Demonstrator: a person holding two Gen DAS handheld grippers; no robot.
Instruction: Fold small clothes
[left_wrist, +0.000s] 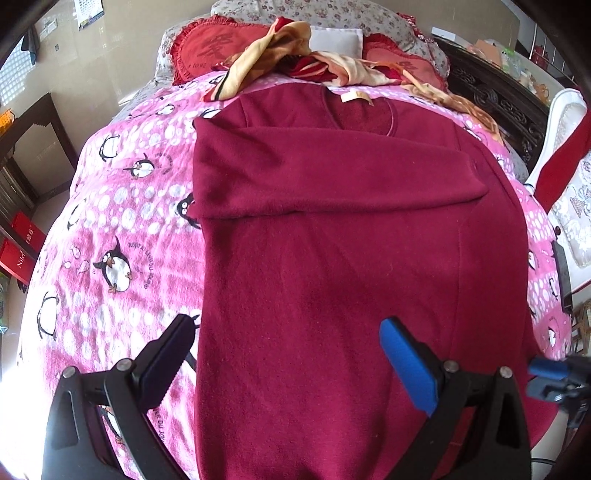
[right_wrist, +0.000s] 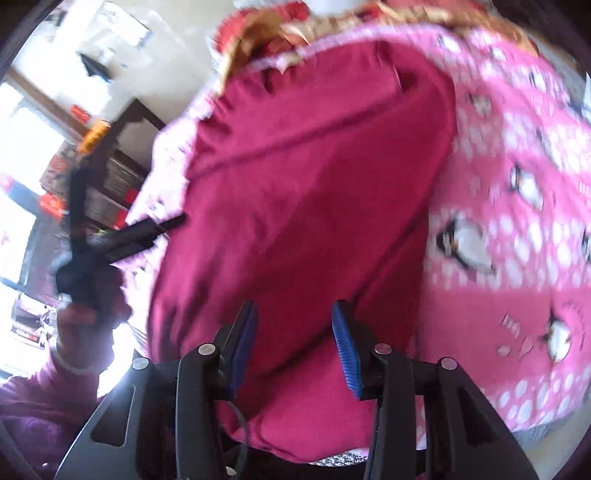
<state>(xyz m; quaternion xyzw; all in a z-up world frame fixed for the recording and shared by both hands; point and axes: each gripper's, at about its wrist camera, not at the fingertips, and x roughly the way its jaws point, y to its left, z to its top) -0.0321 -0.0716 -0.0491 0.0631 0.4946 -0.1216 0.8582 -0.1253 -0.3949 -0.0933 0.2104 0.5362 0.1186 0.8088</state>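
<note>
Maroon sweater (left_wrist: 332, 258) flat on penguin blanket (left_wrist: 110, 229), sleeve folded across.

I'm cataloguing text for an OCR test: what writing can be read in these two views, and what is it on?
"I love": on the left red heart cushion, under a large Chinese character.
"Niir", partly cut off: on a red box at the left edge.
Curved lettering beside the penguins on the pink blanket: too distorted to read reliably.
Wall calendar: too small.
Right wrist view: blurred, nothing legible.
</note>
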